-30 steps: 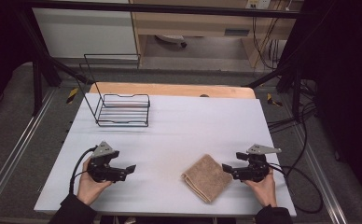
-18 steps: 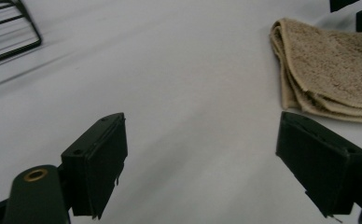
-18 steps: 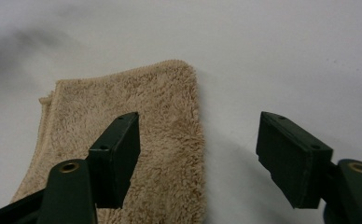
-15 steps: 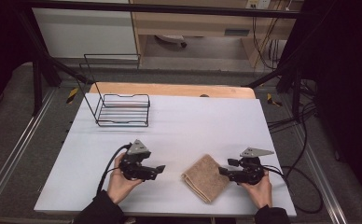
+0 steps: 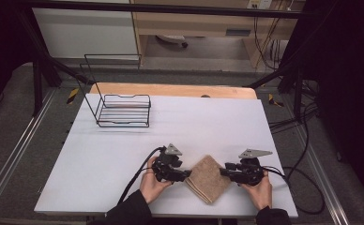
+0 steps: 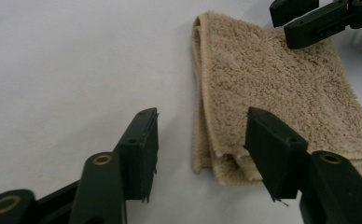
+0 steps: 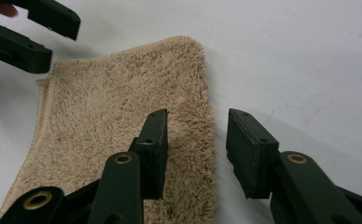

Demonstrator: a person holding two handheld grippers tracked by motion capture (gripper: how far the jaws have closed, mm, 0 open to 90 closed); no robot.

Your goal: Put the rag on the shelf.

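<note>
A folded tan towel lies flat on the white table near its front edge, turned like a diamond. My left gripper is at the towel's left corner, open. In the left gripper view its jaws straddle the towel's folded near corner, and the left gripper holds nothing. My right gripper is at the towel's right corner, open. In the right gripper view the right gripper has one jaw over the towel and the other over bare table beside its edge.
A black wire basket stands at the table's back left. A wooden board runs along the far edge. Cables trail off the table's right side. Metal frame bars stand around the table.
My left gripper has moved right across the table to the towel's left corner. The right gripper has crept slightly left onto the towel's right edge. The towel has not moved.
</note>
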